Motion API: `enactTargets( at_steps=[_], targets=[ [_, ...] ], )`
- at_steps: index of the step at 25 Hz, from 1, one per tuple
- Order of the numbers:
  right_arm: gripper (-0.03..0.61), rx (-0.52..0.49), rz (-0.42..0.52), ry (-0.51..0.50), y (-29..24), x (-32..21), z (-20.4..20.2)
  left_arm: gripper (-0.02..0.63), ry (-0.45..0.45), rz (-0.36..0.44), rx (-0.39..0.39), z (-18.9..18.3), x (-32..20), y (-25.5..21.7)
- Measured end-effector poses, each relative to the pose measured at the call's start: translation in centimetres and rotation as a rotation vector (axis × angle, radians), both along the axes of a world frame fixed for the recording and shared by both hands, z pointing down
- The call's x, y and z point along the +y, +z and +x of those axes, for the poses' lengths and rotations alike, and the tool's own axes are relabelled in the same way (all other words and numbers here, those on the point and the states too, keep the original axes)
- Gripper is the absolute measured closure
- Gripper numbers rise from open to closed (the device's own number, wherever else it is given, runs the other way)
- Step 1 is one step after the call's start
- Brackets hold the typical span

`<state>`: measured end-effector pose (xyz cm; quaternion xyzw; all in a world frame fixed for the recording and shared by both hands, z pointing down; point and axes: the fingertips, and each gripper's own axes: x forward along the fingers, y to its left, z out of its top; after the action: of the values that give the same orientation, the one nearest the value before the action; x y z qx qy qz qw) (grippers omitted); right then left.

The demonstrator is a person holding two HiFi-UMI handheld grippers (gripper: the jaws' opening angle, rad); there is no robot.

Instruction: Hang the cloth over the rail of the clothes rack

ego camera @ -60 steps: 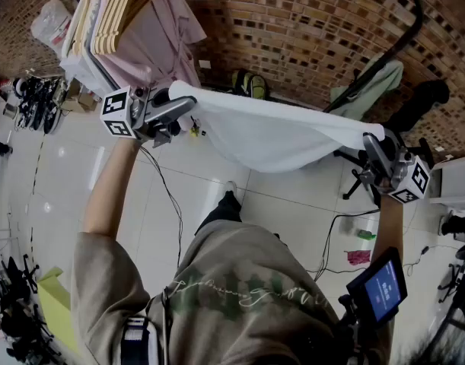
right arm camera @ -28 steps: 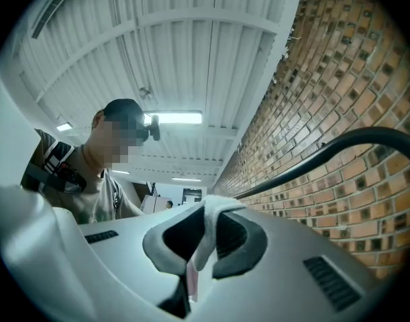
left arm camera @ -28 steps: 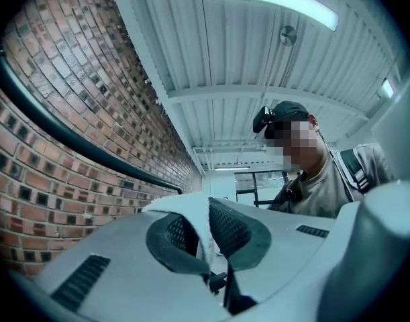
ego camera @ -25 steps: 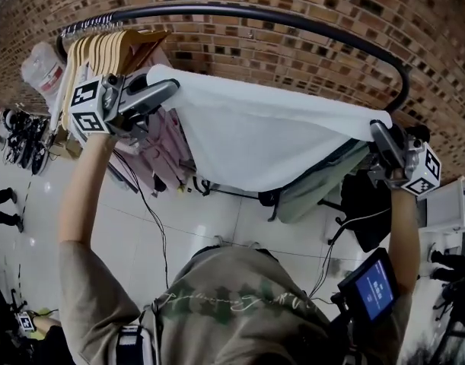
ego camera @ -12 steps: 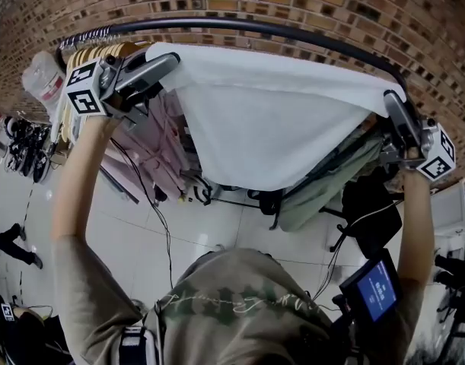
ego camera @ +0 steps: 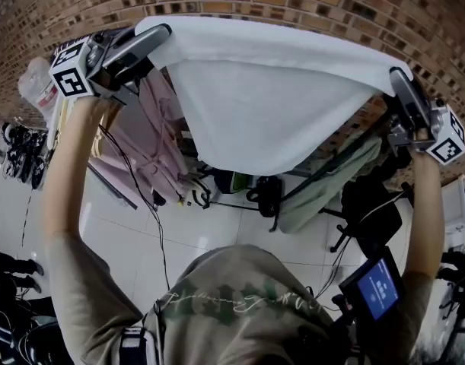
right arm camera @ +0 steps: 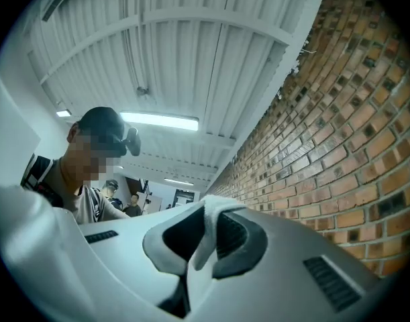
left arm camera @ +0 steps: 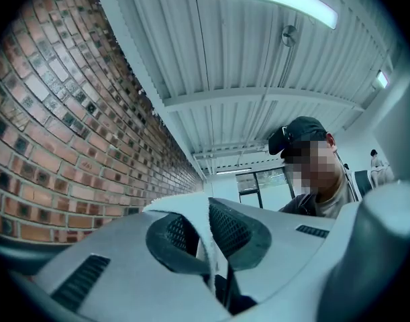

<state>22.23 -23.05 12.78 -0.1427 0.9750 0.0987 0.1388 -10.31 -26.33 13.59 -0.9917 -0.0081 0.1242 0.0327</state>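
Note:
A white cloth [ego camera: 270, 90] hangs stretched between my two raised grippers, sagging in the middle in front of the brick wall. My left gripper [ego camera: 162, 30] is shut on the cloth's upper left corner. At the upper right corner my right gripper [ego camera: 397, 73] is shut on the cloth too. In the left gripper view a thin white cloth edge [left arm camera: 203, 250] is pinched between the dark pads of the left gripper [left arm camera: 208, 213]. The right gripper view shows the cloth [right arm camera: 205, 230] folded over between the pads of the right gripper [right arm camera: 206, 215]. The rack's top rail is hidden behind the cloth.
Wooden hangers [ego camera: 57, 109] and a pink garment [ego camera: 144, 150] hang at the left, a green garment [ego camera: 331, 185] and a dark bag [ego camera: 369, 200] at the right. Cables [ego camera: 152, 226] trail over the tiled floor. A small screen [ego camera: 378, 287] sits by my right arm. A person [left arm camera: 312, 170] stands behind.
Both grippers have risen with the cloth held taut between them. The dark curved rail, seen above the cloth before, is now covered by the cloth's top edge.

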Motion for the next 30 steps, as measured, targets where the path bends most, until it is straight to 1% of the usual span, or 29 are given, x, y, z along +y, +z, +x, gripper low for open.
enactTargets(
  at_steps=[4,9,13,18,23,30],
  targets=[
    [0.561,-0.005,0.011,0.001,-1.6,-0.4,0.2,0.598,0.007,0.013,0.017,0.0,-0.4,-1.5],
    [0.561,-0.027,0.000,0.048,-4.3,-2.4,0.1,0.598,-0.007,0.035,0.040,0.0,-1.7,-3.7],
    [0.561,-0.027,0.007,0.050,-5.5,-3.4,0.2,0.598,0.026,0.042,0.059,-0.2,-2.0,-5.6],
    [0.561,-0.014,0.012,0.051,-6.5,-5.7,0.3,0.598,0.010,0.025,0.045,-0.2,-6.2,-6.4],
    [0.561,0.004,0.024,0.042,-7.7,-7.1,0.2,0.598,-0.014,0.033,0.029,0.2,-6.8,-7.6],
    [0.561,0.027,0.024,0.026,-8.6,-8.8,-0.1,0.598,-0.010,0.019,0.017,-0.2,-8.7,-8.5]
  ],
)
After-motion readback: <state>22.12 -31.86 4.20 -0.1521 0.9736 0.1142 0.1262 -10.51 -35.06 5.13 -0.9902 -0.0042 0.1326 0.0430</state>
